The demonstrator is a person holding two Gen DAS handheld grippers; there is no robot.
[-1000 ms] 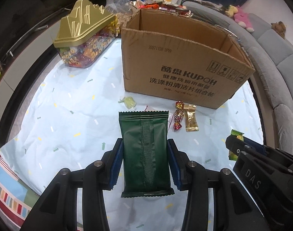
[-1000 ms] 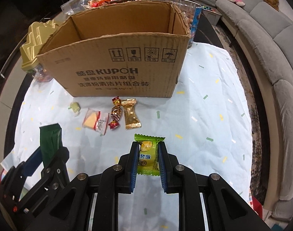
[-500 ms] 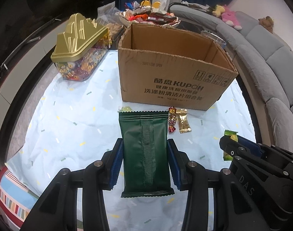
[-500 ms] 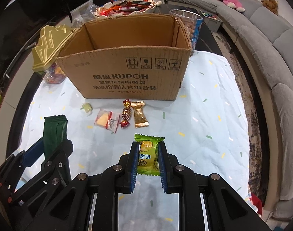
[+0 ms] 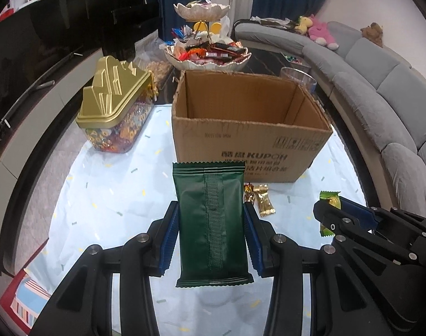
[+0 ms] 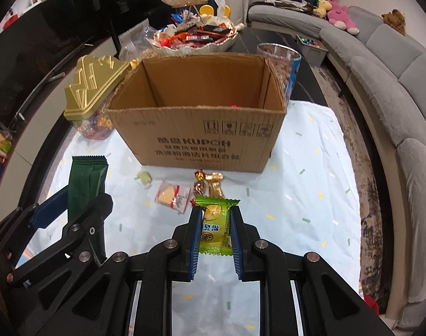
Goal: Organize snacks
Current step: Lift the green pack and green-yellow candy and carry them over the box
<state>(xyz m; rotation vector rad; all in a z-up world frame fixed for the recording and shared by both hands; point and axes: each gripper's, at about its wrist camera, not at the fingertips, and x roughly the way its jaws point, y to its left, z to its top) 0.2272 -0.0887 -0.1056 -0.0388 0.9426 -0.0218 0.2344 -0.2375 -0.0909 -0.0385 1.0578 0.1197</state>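
Observation:
My left gripper (image 5: 210, 218) is shut on a dark green snack packet (image 5: 211, 221) and holds it above the cloth in front of the open cardboard box (image 5: 249, 151). My right gripper (image 6: 215, 224) is shut on a small yellow-green snack packet (image 6: 215, 225), also raised, short of the box (image 6: 201, 137). Each gripper shows in the other's view: the right one (image 5: 329, 212) at the right, the left one (image 6: 86, 193) at the left with the green packet (image 6: 85, 184). Loose sweets lie before the box: a gold wrapper (image 6: 214, 186), a red-gold candy (image 6: 199, 182), a clear packet (image 6: 172, 194), a small green sweet (image 6: 144, 178).
A gold-lidded candy tub (image 5: 114, 106) stands left of the box. A tiered dish of snacks (image 5: 207, 53) and a clear jar of nuts (image 6: 280, 64) stand behind it. A grey sofa (image 6: 395, 89) curves along the right. The table wears a pale blue cloth (image 6: 311, 184).
Both grippers have risen and tilted up with their packets; the box's inside and the room behind now show. The grips are unchanged.

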